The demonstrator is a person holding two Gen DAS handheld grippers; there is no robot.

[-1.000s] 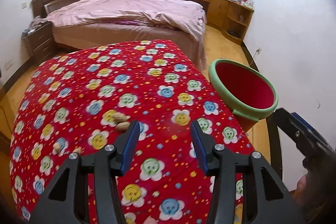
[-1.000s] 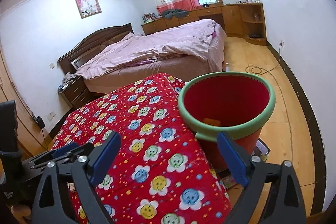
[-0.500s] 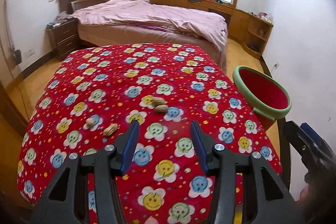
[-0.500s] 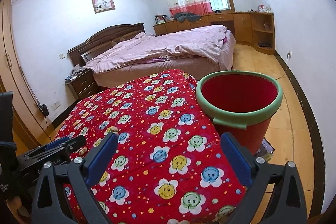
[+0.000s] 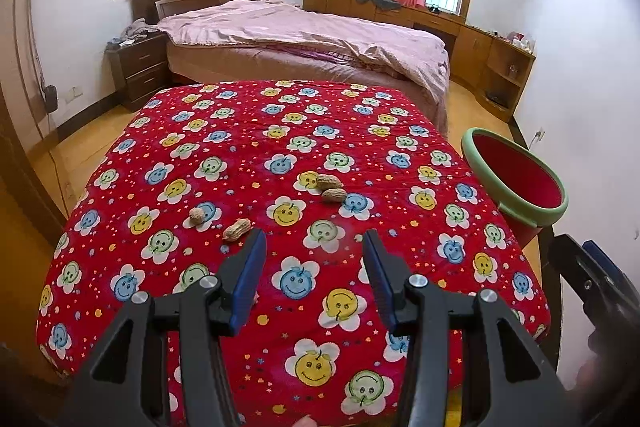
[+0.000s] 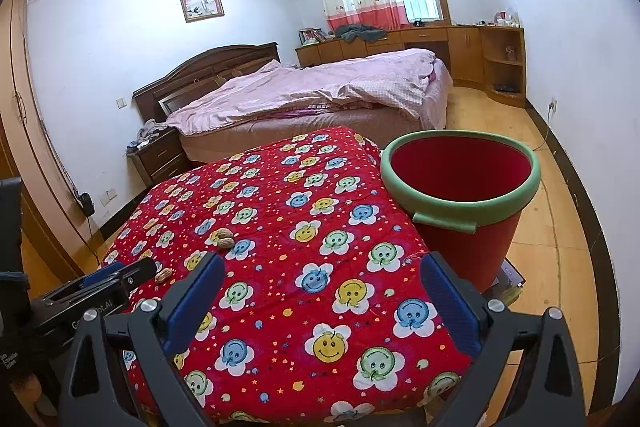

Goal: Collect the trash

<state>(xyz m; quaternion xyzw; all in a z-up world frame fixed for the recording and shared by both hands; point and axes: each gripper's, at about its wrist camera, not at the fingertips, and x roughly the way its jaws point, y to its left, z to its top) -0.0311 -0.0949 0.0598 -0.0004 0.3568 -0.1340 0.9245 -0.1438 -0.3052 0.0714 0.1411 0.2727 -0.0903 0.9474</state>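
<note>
Four peanuts lie on the bench (image 5: 120,163), left of the bin (image 5: 516,183): a round one (image 5: 197,215), a long bumpy one (image 5: 237,229), then two touching (image 5: 331,188). None is picked up yet. The left tool (image 5: 314,247) and right tool (image 6: 320,275) gape apart, holding nothing. The cover looks soft; the red bin is smooth, green-rimmed.

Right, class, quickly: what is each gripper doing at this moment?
Left gripper: open, holding nothing, above the red quilt.
Right gripper: open, holding nothing.
</note>
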